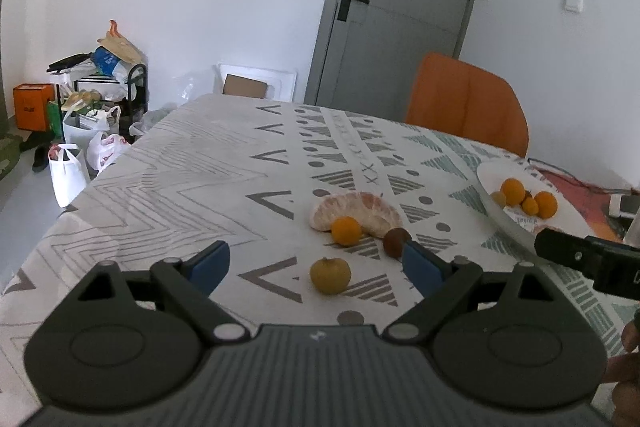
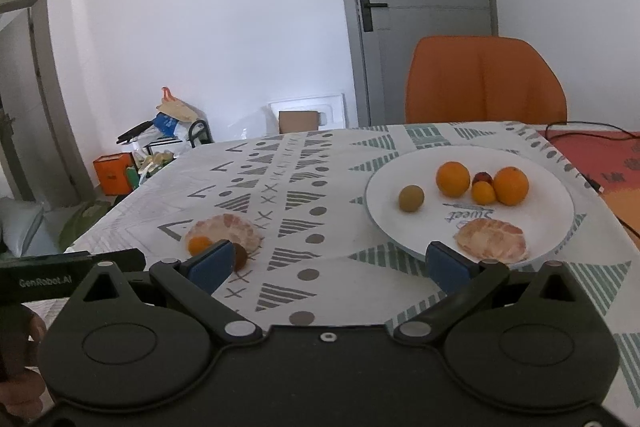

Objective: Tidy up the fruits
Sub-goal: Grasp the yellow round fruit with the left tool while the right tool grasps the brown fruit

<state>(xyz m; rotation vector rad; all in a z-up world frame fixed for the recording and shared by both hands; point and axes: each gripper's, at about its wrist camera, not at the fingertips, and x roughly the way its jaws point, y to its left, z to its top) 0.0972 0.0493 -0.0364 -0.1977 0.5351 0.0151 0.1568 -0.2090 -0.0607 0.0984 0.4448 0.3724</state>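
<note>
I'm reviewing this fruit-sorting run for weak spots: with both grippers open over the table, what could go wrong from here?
1. The yellow-green fruit between the open left gripper fingers is round; an off-centre close might send it rolling.
2. The brown fruit sits right by the left gripper's right fingertip and could get knocked.
3. The plate is crowded; the pomelo segment near its front rim could be nudged by the open right gripper.

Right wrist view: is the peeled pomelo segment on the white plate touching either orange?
No. The peeled pomelo segment lies at the white plate's near edge, apart from both oranges.
</note>
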